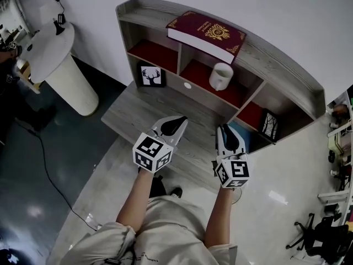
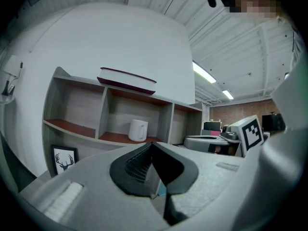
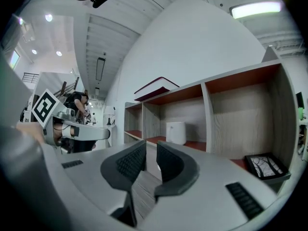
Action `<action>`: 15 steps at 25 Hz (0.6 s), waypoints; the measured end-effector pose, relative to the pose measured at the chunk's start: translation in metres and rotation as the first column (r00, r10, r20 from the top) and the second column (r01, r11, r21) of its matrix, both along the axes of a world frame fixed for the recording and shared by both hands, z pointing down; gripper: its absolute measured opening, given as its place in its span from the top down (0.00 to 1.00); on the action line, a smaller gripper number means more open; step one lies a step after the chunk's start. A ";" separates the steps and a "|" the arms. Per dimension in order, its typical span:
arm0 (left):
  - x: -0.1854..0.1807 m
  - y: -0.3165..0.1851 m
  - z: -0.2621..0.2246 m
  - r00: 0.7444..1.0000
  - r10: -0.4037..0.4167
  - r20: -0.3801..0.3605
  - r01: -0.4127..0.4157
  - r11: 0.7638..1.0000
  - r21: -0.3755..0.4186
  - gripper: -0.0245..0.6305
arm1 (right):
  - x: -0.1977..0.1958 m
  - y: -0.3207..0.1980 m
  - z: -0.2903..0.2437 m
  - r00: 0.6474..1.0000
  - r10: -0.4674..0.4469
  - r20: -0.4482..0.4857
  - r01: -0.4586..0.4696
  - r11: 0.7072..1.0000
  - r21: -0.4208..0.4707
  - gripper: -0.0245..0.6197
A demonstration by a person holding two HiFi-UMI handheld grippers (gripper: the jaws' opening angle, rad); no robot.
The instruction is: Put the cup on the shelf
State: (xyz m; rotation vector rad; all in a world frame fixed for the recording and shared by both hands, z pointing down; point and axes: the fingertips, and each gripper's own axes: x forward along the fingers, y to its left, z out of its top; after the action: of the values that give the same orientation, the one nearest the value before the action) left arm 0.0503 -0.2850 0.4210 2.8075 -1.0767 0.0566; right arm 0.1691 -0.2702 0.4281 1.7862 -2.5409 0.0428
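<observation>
Head view: cup (image 1: 221,76) in shelf (image 1: 287,73), both grippers empty

White cup upright in middle compartment on red board, below red book (image 1: 207,33). Left gripper (image 1: 177,121) jaws together, nothing between. Right gripper (image 1: 224,130) jaws slightly apart, nothing between. Both over desk (image 1: 138,108), well apart from cup.

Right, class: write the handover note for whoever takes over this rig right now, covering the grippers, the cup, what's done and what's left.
Left gripper: jaws together, empty, over the desk.
Right gripper: jaws slightly apart, nothing between them, over the desk.
Cup: upright in the middle compartment of the shelf, clear of both grippers.
Done: cup is on the shelf.
Left: apparently nothing; probably just draw both grippers away.
</observation>
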 end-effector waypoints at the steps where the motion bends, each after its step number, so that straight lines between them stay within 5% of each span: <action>1: 0.002 0.003 -0.002 1.000 0.003 0.000 -0.003 1.000 0.004 0.95 | -0.001 0.001 -0.001 1.000 -0.001 0.004 0.001 1.000 0.000 0.85; 15: 0.007 0.008 -0.012 0.999 0.015 0.046 -0.017 0.999 0.040 0.95 | -0.006 0.002 -0.005 0.999 0.000 0.054 0.000 1.000 0.009 0.93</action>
State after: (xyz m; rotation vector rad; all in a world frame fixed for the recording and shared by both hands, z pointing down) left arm 0.0569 -0.2769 0.4094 2.8639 -1.0776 0.1027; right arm 0.1629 -0.2684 0.4233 1.8128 -2.5816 0.0802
